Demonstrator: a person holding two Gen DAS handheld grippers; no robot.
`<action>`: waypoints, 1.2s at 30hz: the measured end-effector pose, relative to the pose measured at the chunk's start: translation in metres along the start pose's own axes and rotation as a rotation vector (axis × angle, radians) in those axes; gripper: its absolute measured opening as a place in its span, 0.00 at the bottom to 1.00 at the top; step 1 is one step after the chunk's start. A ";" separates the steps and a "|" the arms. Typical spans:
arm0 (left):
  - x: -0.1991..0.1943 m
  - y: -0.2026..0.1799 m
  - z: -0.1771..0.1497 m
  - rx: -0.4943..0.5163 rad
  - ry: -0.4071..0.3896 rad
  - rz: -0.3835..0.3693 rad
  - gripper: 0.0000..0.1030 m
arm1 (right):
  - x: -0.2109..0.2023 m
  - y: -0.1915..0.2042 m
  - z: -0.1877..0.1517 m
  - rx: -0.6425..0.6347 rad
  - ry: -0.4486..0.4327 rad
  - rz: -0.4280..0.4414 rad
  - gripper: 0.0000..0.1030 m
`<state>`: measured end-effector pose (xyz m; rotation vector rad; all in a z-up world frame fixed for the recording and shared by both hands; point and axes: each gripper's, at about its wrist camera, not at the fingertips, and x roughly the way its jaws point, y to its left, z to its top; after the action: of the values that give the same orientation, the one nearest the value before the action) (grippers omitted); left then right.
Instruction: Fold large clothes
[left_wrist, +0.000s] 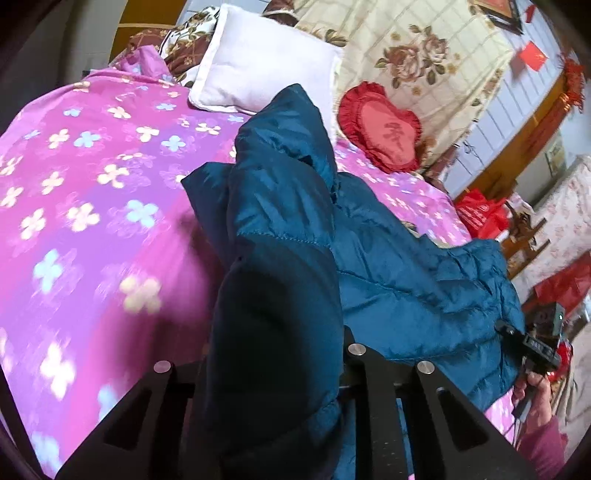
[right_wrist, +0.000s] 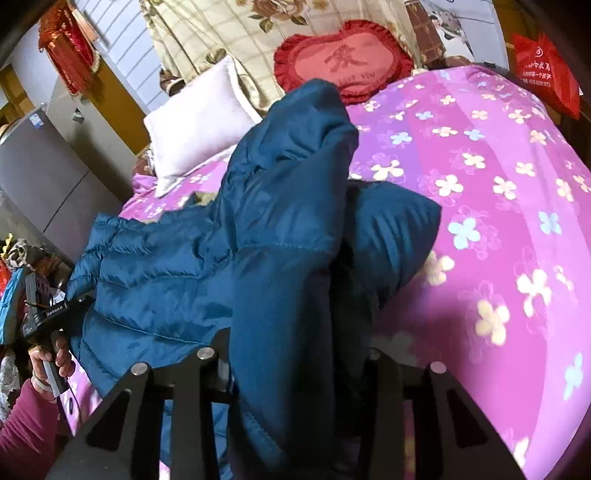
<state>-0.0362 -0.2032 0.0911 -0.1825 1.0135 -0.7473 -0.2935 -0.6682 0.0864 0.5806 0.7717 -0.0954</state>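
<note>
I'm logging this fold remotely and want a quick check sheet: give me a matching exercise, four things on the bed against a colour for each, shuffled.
Things:
1. puffer jacket
2. bedspread
3. pillow
4. heart-shaped cushion

Colours:
A. white
B. red, with a frilled edge
C. teal blue
D. pink and purple with a flower print

Pairs: 1-C, 2-D, 3-A, 4-B
</note>
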 end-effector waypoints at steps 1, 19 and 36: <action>-0.007 -0.002 -0.005 0.006 0.005 -0.002 0.00 | -0.008 0.003 -0.005 0.003 -0.003 0.009 0.38; -0.038 0.002 -0.117 0.065 0.090 0.248 0.34 | -0.065 0.012 -0.145 0.042 0.094 -0.128 0.73; -0.106 -0.033 -0.142 0.066 -0.133 0.407 0.44 | -0.135 0.086 -0.162 -0.038 -0.106 -0.271 0.88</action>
<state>-0.2009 -0.1324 0.1047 0.0328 0.8613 -0.3913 -0.4675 -0.5274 0.1259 0.4288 0.7437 -0.3578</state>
